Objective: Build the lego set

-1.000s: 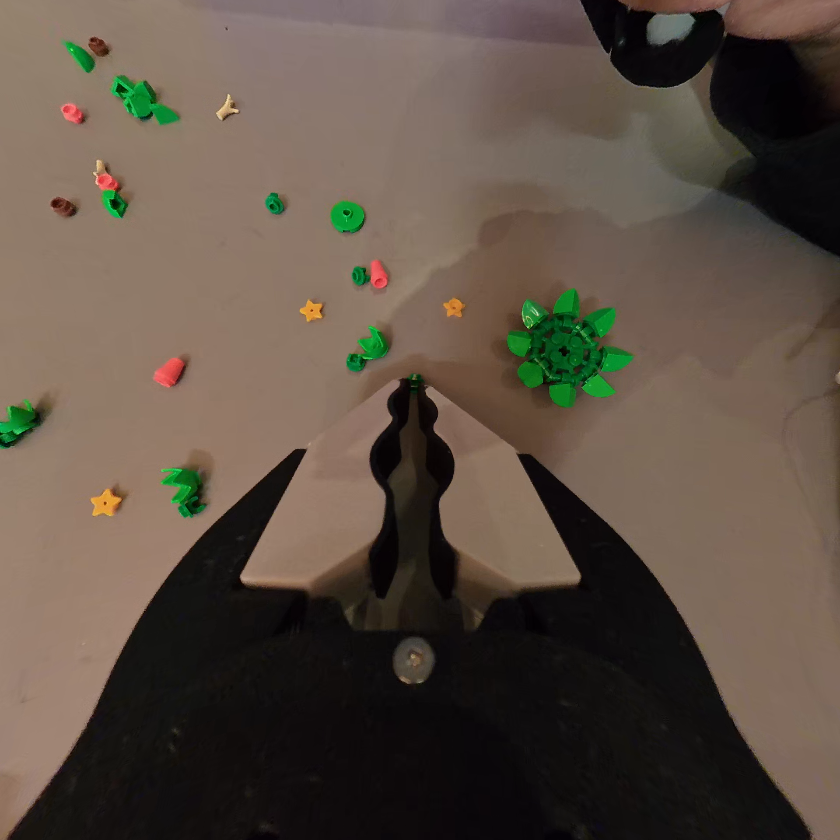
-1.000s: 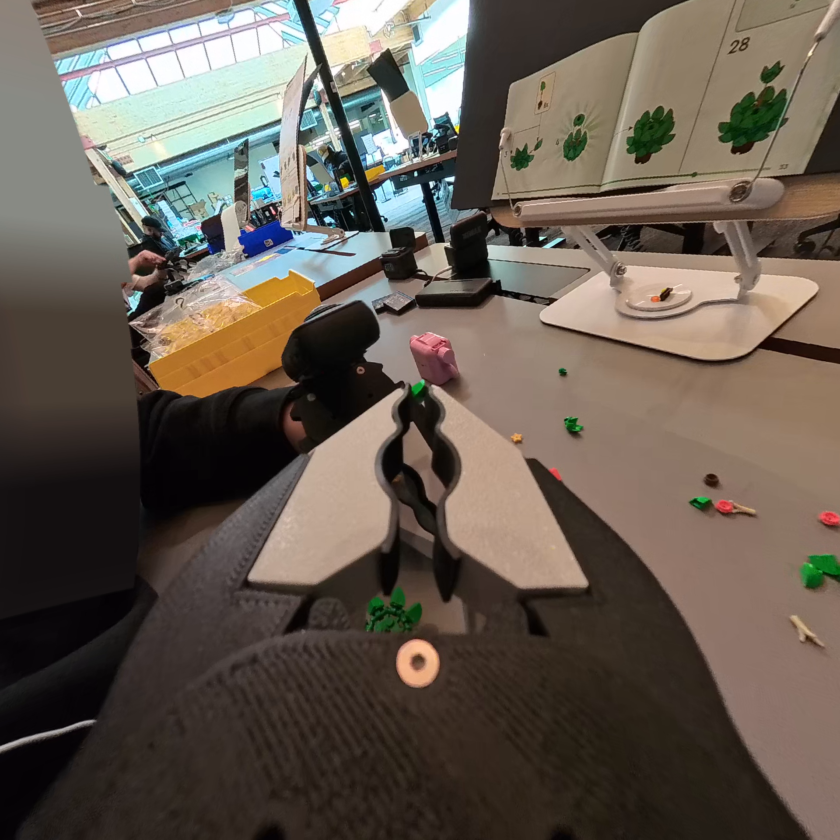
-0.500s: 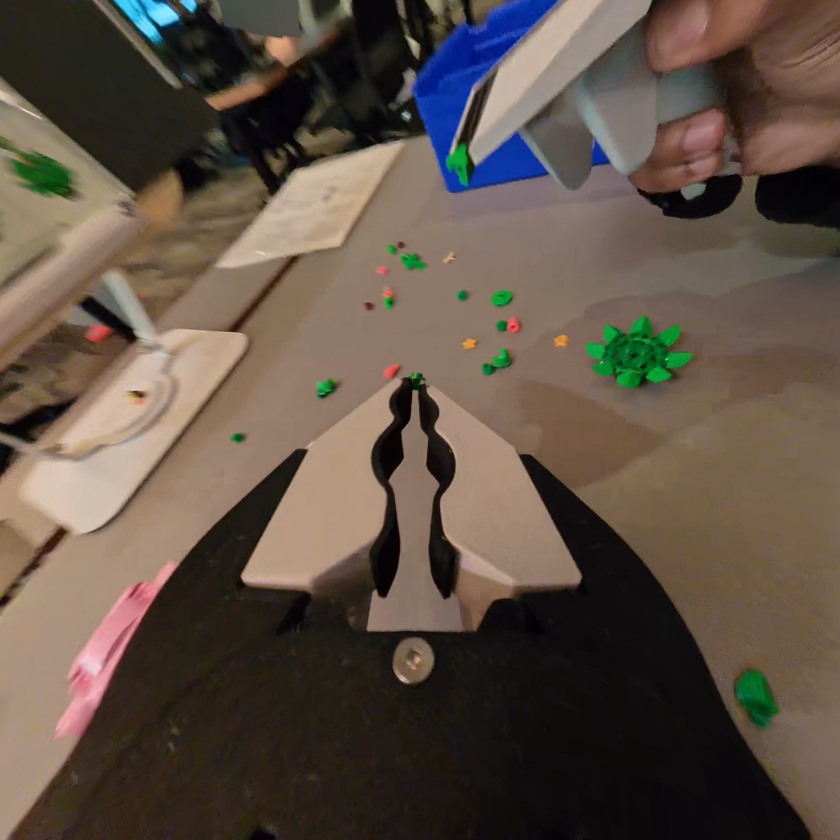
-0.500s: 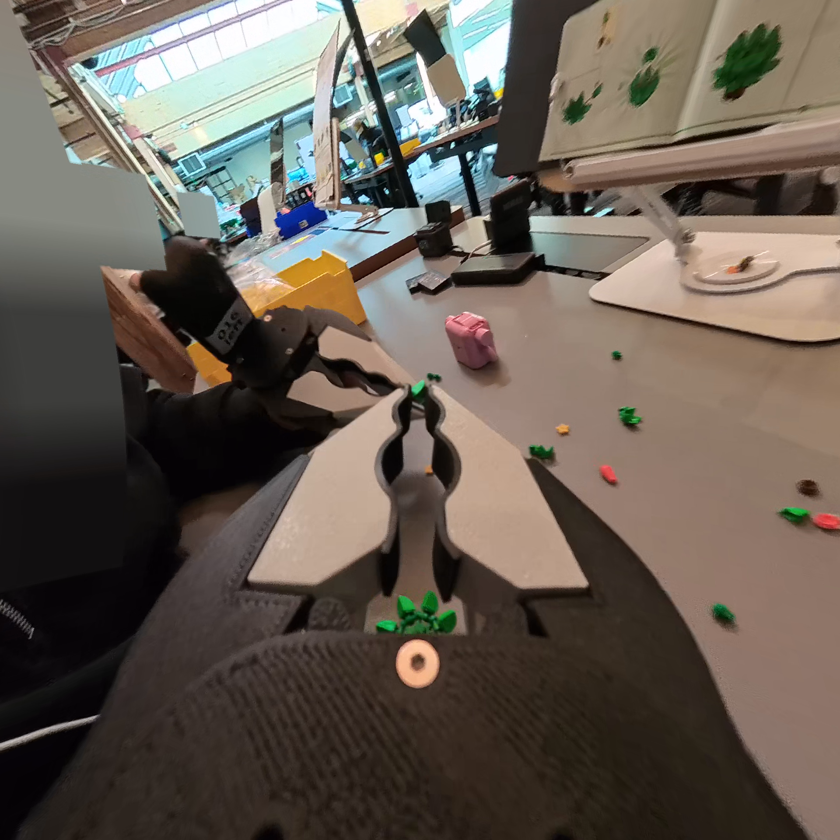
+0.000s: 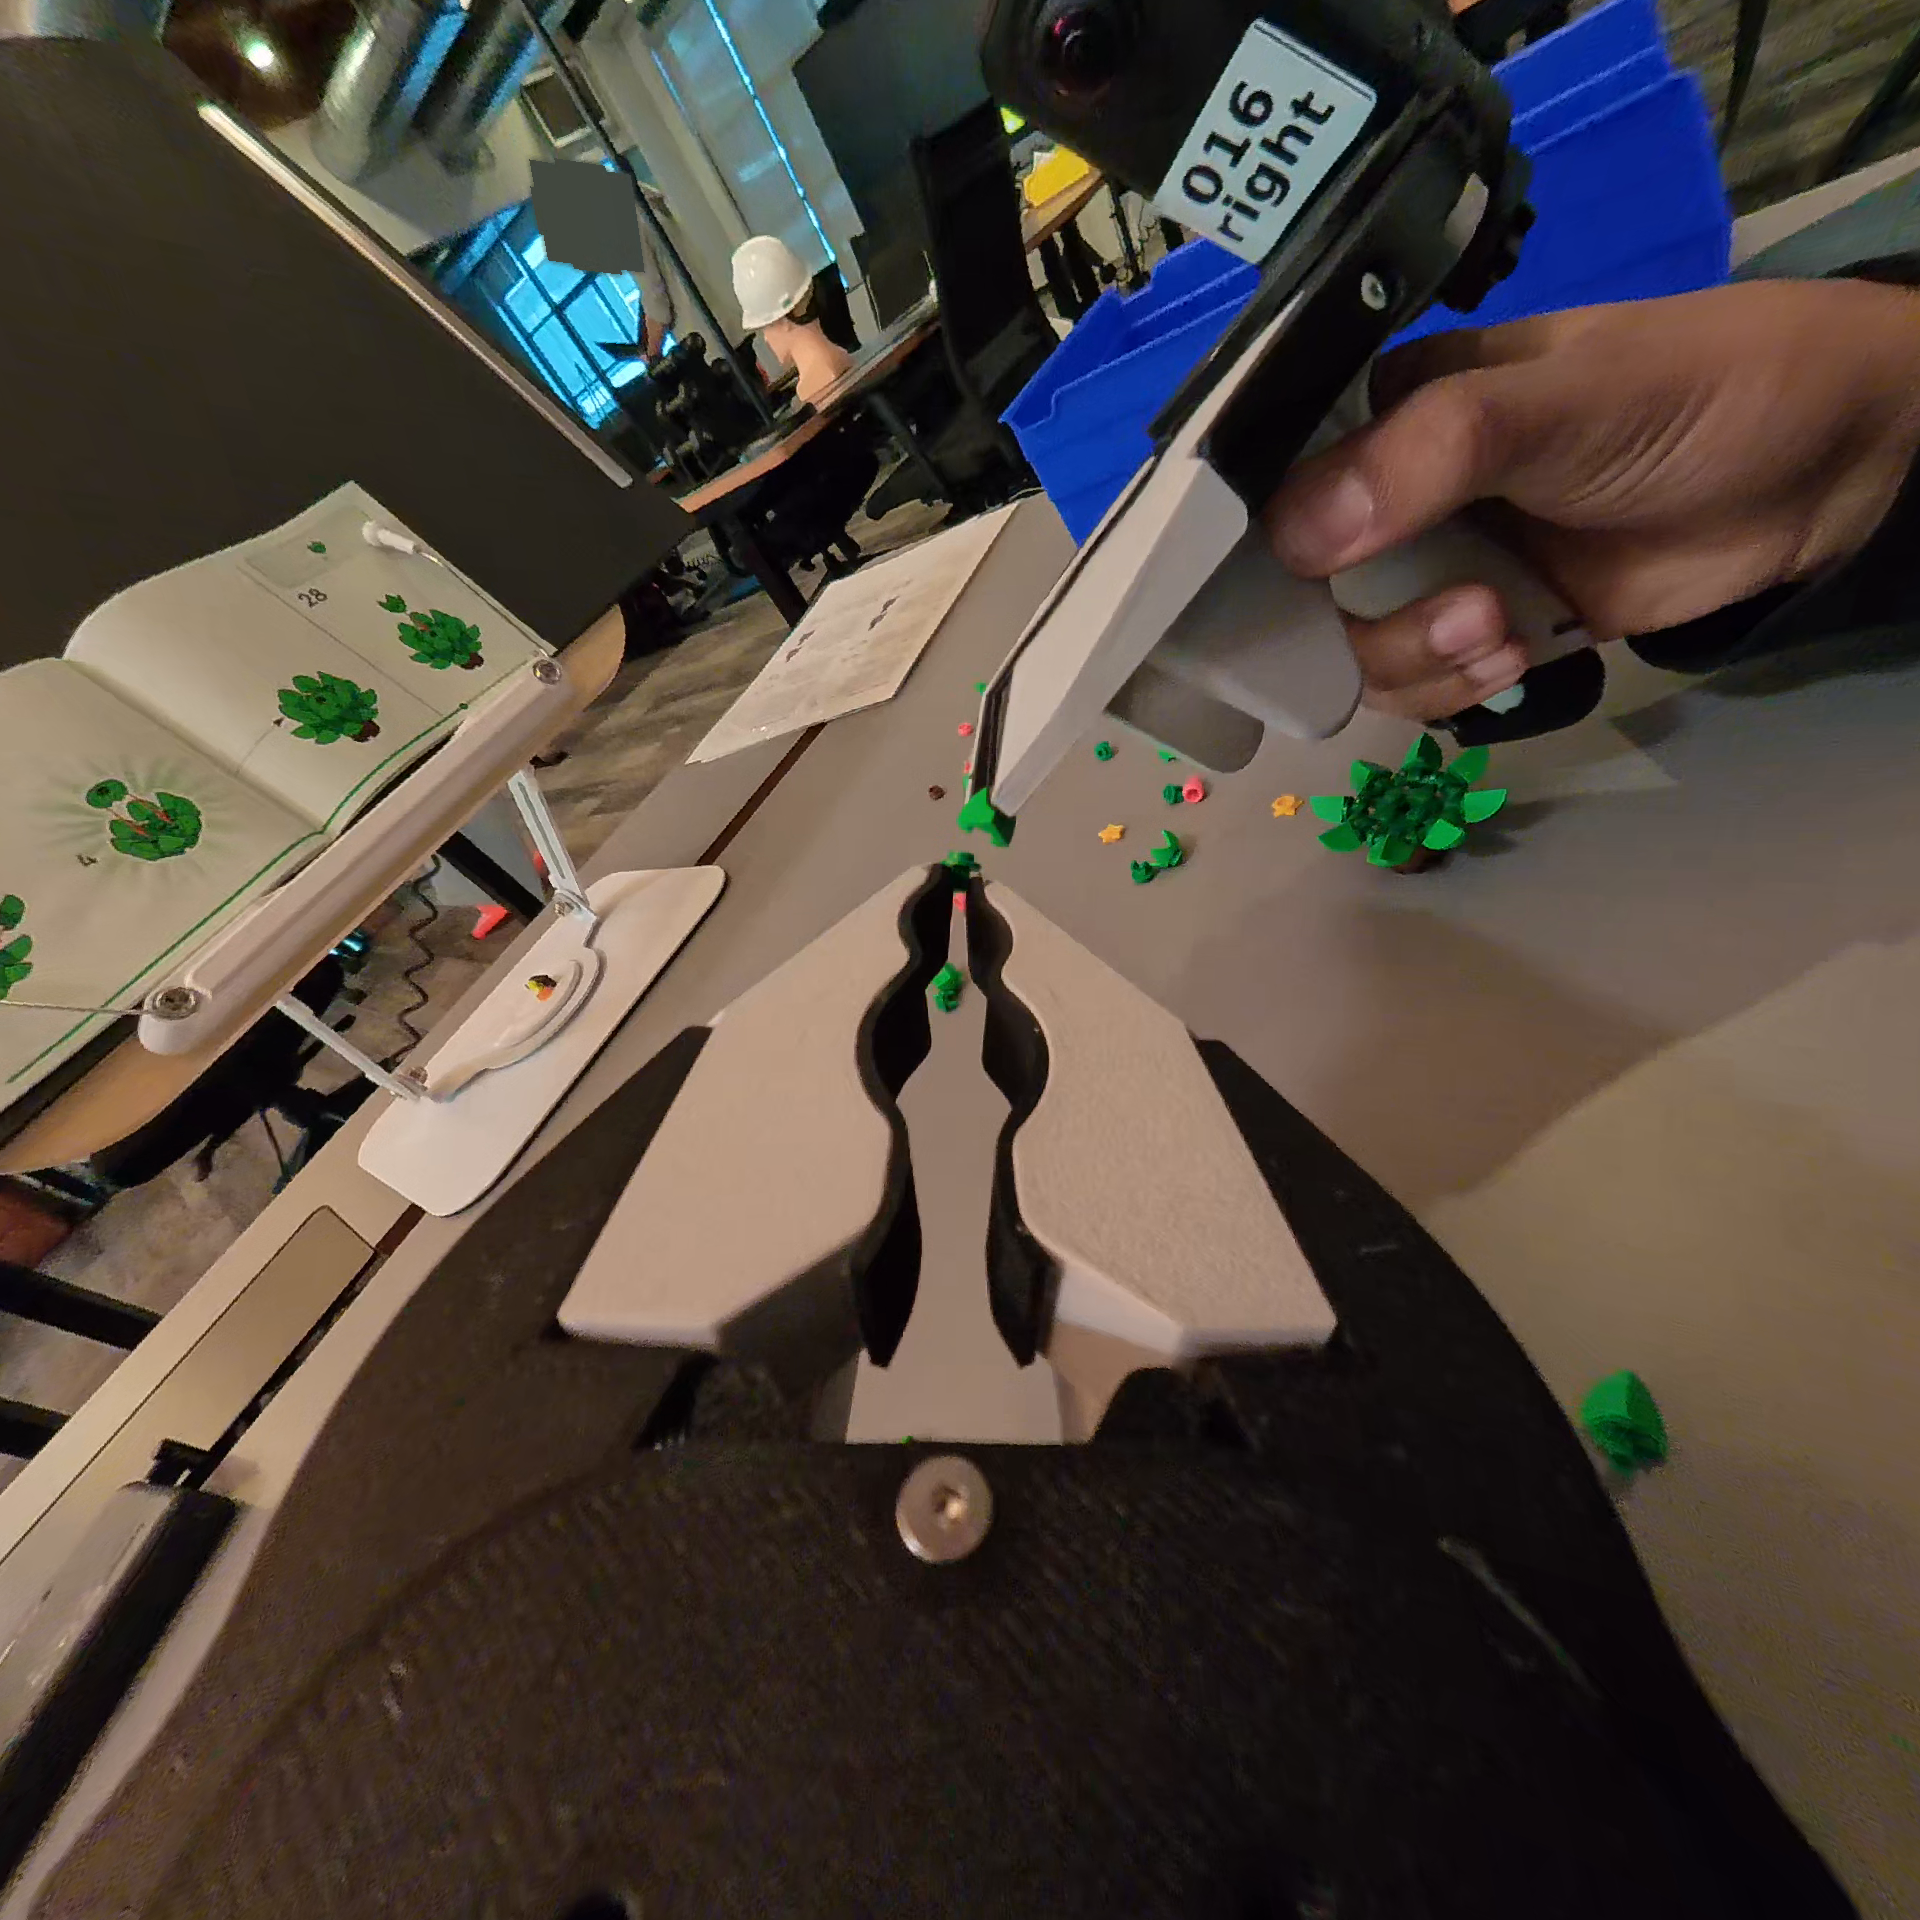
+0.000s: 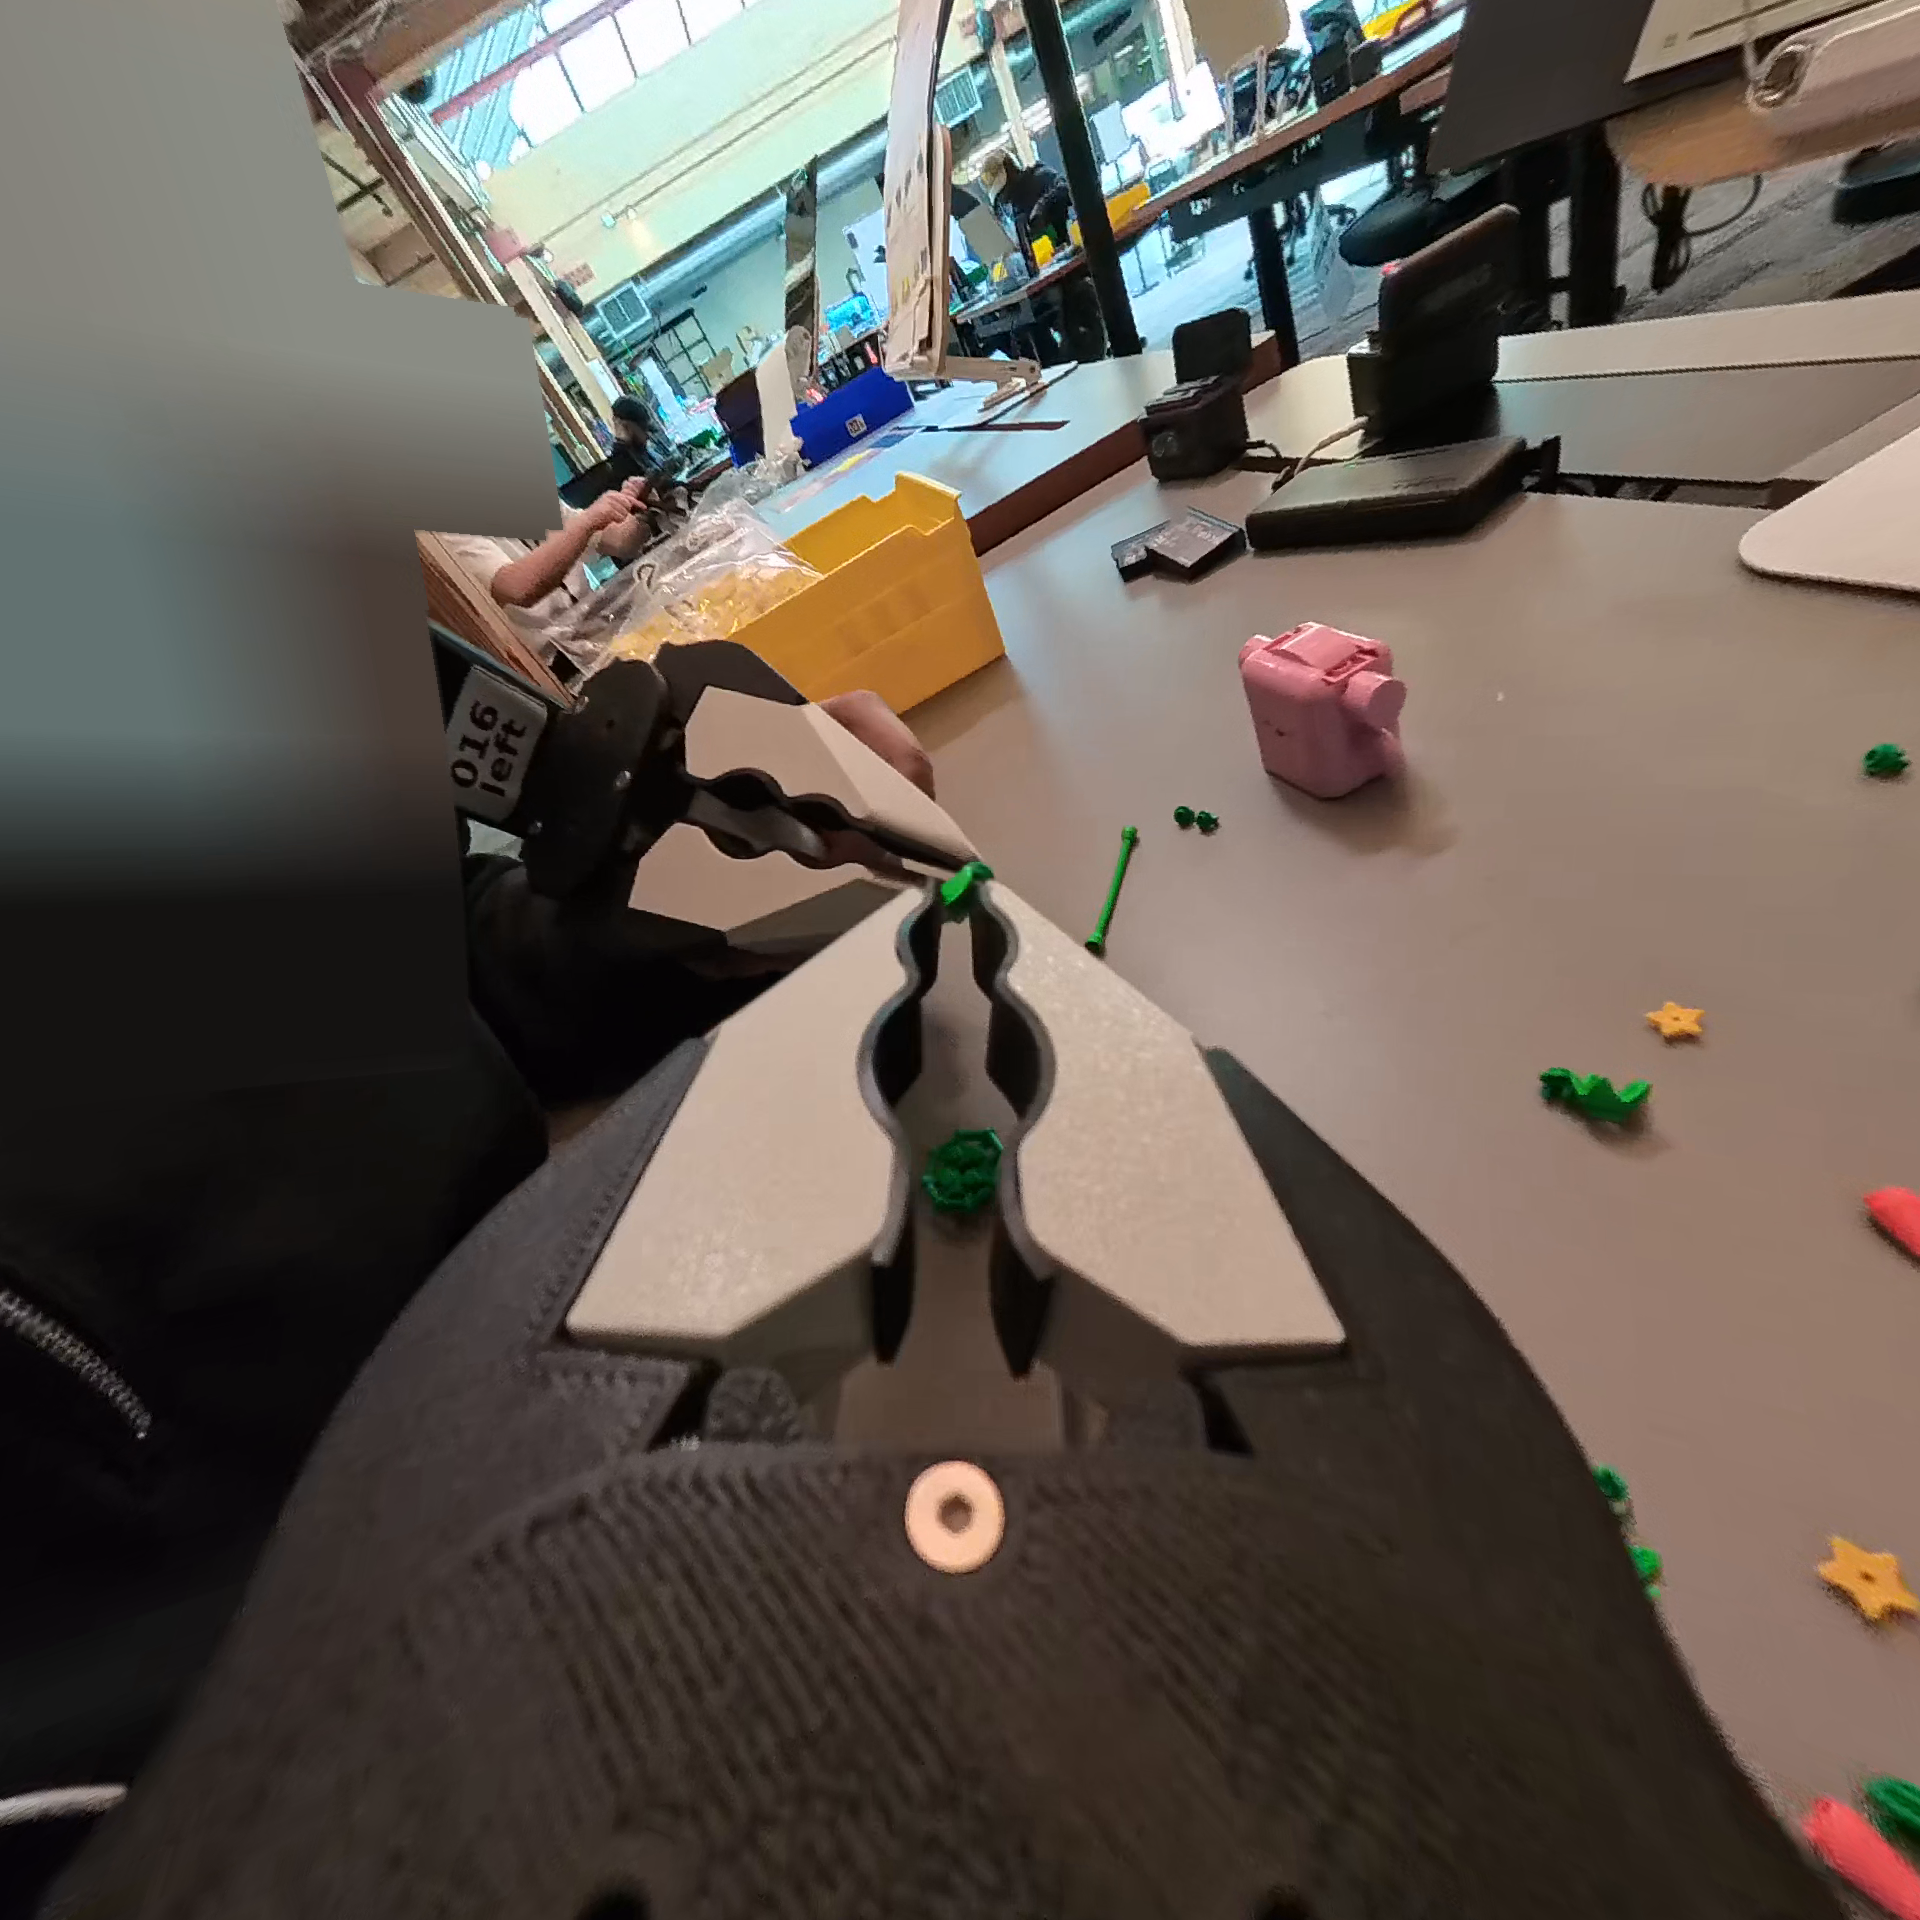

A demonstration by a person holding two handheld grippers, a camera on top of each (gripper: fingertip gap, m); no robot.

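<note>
Closing gap | left tongs (image 5: 958,869), right tongs (image 5: 985,816) each pinching green piece, now nearly touching

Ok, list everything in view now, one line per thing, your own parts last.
Table: one, grey, under everything.
Leafy rosette: one, green, on the table to the right in the left wrist view.
Loose small pieces: many, green, orange stars and pink ones, scattered on the table.
Thin rod: one, green, lying on the table.
Pink box: one, on the table.
Instruction booklet: one, white, open on a white stand.
Bins: yellow and blue, at the far edges.
Left gripper: fingers shut on a tiny green piece.
Right gripper: fingers shut on a green piece, tip close to the left's.
Hand: one, holding the right gripper.
</note>
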